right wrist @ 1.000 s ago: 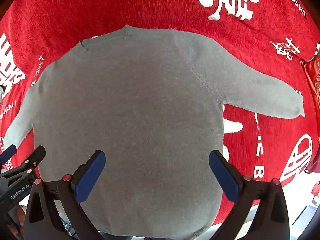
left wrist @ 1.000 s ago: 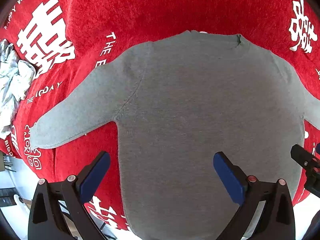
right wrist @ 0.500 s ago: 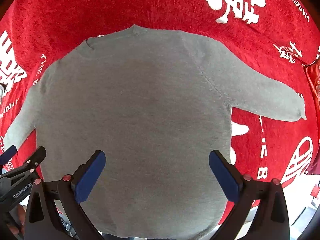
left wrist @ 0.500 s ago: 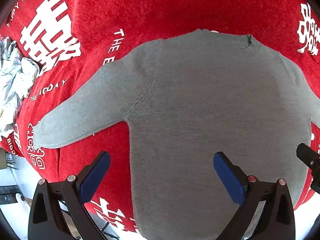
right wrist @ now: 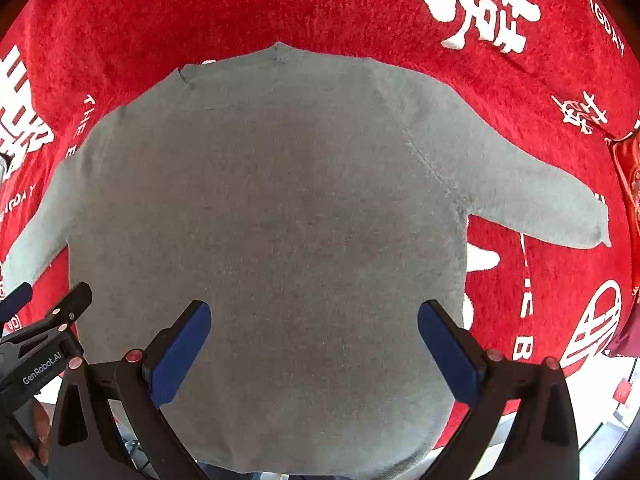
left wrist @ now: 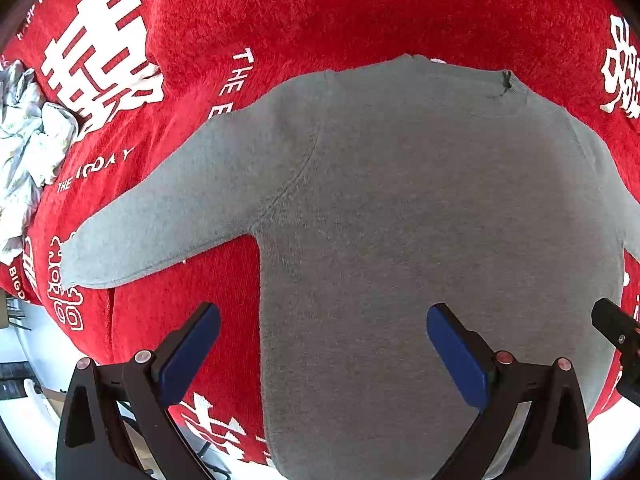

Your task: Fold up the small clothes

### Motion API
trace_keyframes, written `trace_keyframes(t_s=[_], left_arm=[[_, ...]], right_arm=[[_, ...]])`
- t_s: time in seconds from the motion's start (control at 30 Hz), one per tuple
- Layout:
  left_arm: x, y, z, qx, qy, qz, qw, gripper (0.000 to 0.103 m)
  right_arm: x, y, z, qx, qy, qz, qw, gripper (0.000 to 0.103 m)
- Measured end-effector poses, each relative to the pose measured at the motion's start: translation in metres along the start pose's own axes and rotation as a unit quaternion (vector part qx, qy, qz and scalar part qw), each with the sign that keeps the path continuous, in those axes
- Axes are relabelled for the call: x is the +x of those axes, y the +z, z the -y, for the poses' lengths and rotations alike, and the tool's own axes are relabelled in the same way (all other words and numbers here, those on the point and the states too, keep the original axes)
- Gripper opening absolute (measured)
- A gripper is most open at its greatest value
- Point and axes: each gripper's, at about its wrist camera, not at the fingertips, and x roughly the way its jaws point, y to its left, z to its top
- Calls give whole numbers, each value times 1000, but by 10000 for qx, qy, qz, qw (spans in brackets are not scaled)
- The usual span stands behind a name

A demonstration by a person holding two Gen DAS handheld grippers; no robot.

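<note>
On the red printed cloth (left wrist: 360, 12): grey sweater (left wrist: 420, 220) laid flat, fold not yet begun.

At far left a crumpled pale garment (left wrist: 28, 148) lies apart from the work. The sweater's left sleeve (left wrist: 160, 220) is spread outward, collar on the far side, hem nearest, right sleeve (right wrist: 540, 200) extended likewise. The left gripper (left wrist: 323, 354) hangs above the sweater's near left edge, fingers spread wide, holding nothing. The right gripper (right wrist: 314, 350) hangs over the lower body, also wide apart and empty. Judgement: the step in hand is the approach before the first grasp. The next move calls for each gripper to descend and pinch a sleeve or side edge, taking one layer cleanly and folding inward without dragging the body.
</note>
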Motion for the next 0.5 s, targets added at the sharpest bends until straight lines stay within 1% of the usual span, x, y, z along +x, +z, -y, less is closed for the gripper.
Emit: trace_keyframes(t_s=[0.5], left_arm=[[3,-1,-13,-93,-73,-12,9999,103]], right_arm=[[-1,1,-12,-88,-16,30,10000,103]])
